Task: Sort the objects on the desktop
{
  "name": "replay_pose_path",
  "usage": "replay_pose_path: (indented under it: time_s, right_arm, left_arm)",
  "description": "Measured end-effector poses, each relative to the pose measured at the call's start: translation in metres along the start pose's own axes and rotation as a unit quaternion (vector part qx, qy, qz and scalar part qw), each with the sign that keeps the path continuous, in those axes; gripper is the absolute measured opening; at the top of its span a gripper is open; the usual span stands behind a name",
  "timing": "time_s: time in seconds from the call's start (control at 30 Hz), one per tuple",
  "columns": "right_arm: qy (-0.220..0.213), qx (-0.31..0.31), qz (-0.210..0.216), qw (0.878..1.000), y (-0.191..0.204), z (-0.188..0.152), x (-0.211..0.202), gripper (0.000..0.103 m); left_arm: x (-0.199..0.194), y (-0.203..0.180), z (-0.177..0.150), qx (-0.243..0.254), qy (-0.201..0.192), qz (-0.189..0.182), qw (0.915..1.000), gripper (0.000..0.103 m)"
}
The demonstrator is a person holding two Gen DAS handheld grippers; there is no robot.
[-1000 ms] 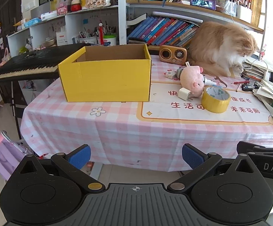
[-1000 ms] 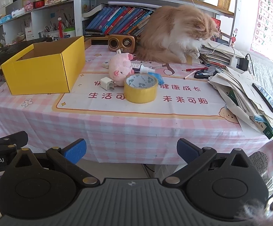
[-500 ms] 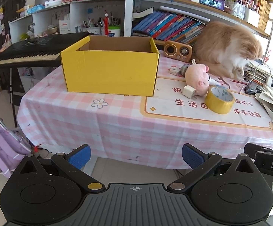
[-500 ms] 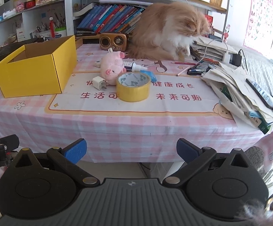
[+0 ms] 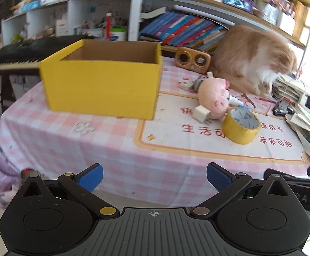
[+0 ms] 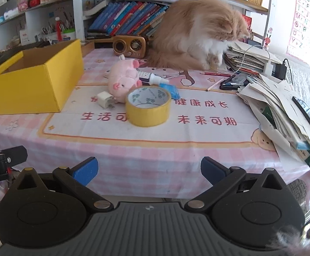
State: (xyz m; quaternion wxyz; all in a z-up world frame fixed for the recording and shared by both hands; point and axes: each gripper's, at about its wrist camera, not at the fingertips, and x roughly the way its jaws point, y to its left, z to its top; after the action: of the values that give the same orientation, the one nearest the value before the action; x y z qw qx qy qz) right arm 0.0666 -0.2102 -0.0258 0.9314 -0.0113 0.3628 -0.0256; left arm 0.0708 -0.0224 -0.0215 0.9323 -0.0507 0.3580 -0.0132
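tape roll [image 6: 148,106] ahead of right gripper [image 6: 148,170]; both fingers wide, empty.

You can read red characters on the tablecloth [image 6: 197,132] over the bench: "生活可", partly hidden by the tape roll [image 6: 148,106], then "未来可期", with "健康成长" above. The wall poster [image 6: 306,19] shows alphabet letters. The other tongs' body [image 5: 304,198] reads "DAS".
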Motion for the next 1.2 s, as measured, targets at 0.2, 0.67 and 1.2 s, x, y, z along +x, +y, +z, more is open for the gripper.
replay_pose_path:
  time_s: [0.2,0.67,1.2]
  right_arm:
    - [0.015,-0.027,0.026,0.999,-0.014,0.024,0.036,0.103]
    - [0.054,-0.104,0.102,0.988,-0.022,0.077,0.134,0.103]
    - [0.069,-0.155,0.173,0.97,-0.032,0.092,0.171,0.091]
  left_arm:
    - [0.025,-0.03,0.015,0.028,0.013,-0.012,0.9994,0.103]
    - [0.053,-0.029,0.036,-0.058,0.042,0.089,0.9935,0.103]
    - [0.066,-0.075,0.049,-0.021,0.046,0.081,0.9954,0.103]
